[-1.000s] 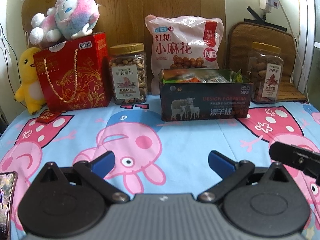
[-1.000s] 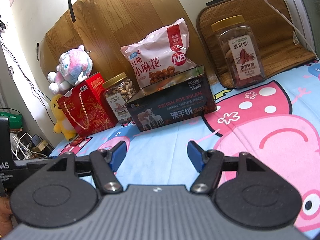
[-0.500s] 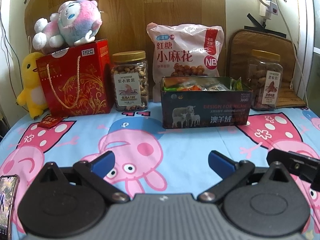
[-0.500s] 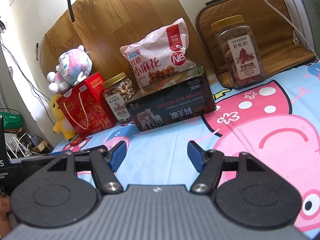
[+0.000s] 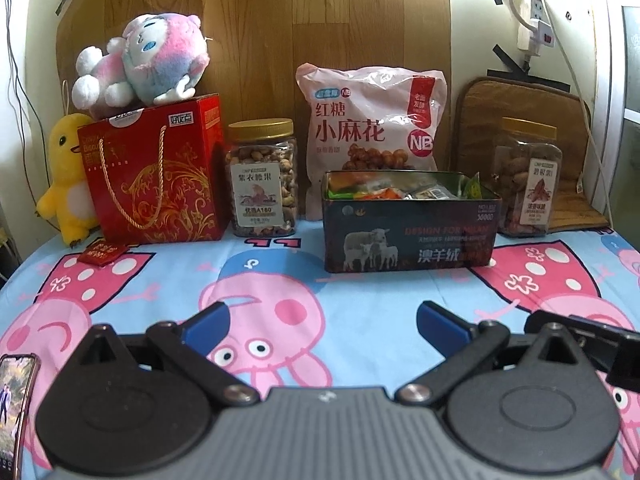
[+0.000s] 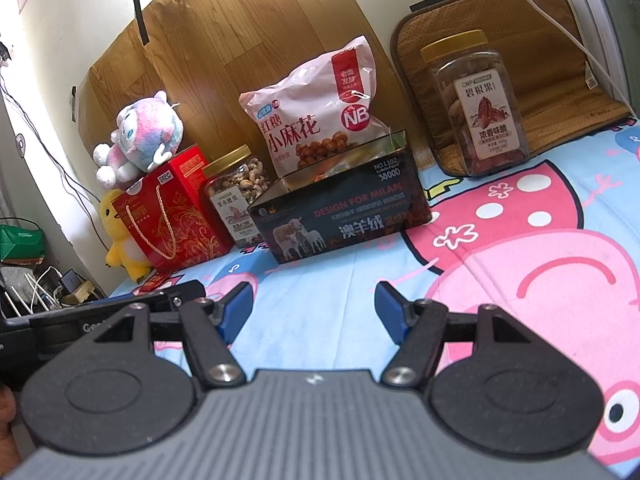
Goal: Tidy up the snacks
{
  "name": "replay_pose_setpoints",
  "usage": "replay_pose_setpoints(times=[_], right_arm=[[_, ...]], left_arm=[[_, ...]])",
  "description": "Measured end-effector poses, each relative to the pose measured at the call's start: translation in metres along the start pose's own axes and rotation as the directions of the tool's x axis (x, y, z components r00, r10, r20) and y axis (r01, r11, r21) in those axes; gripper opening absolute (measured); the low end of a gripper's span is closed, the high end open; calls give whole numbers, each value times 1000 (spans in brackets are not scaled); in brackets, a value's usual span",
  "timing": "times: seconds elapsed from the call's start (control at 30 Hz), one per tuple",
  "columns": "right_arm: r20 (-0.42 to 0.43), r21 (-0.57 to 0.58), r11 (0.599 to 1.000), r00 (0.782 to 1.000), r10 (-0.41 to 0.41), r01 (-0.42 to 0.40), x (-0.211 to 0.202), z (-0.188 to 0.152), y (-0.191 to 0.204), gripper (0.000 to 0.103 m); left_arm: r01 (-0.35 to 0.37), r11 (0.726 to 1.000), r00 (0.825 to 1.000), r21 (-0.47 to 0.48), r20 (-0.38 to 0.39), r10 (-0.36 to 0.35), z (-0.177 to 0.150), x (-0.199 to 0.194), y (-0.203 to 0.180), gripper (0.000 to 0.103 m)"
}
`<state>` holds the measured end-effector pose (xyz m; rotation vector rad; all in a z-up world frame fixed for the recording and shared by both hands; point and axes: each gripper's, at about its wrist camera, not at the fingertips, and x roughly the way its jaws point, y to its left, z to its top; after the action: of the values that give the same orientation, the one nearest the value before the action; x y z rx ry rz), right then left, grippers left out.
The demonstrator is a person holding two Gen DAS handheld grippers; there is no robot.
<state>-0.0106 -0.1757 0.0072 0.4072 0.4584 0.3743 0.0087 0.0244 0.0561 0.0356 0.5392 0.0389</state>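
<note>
Over the last second the left tool (image 5: 322,318) had risen a little and tipped up, so the row of snacks sat lower in its view and the wall above showed more. The right tool (image 6: 314,306) had barely shifted. Nothing among the snacks had moved.

Both tools were spread open and empty, hovering side by side over the cartoon-pig sheet (image 5: 360,292), well short of the goods.

The snacks stood in a line along the back. The red gift box (image 5: 156,176) was at the left with a pink plush toy (image 5: 148,66) on top and a yellow duck toy (image 5: 68,176) beside it. Next came the cashew jar (image 5: 262,178), then the pink bag of fried dough twists (image 5: 372,128) leaning on the wooden board (image 5: 256,40). The open dark tin (image 5: 412,236), holding small packets, stood just in front of the bag. The pecan jar (image 5: 526,178) stood off to the right, and a small red packet (image 5: 102,252) lay loose on the sheet near the gift box.

I judged the lift to be only a change of aim. The tidy row and filled tin could suit a sorting nearly done, or goods waiting to be rearranged.
</note>
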Motion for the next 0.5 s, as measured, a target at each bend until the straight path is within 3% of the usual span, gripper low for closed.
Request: replay_pose_setpoints(times=[0.5], right_arm=[[-6,8,1000,1000,-4,4,0,-1,-2,69]], left_arm=[[-37,999,995,-1,-97,36,-4,15,1,103]])
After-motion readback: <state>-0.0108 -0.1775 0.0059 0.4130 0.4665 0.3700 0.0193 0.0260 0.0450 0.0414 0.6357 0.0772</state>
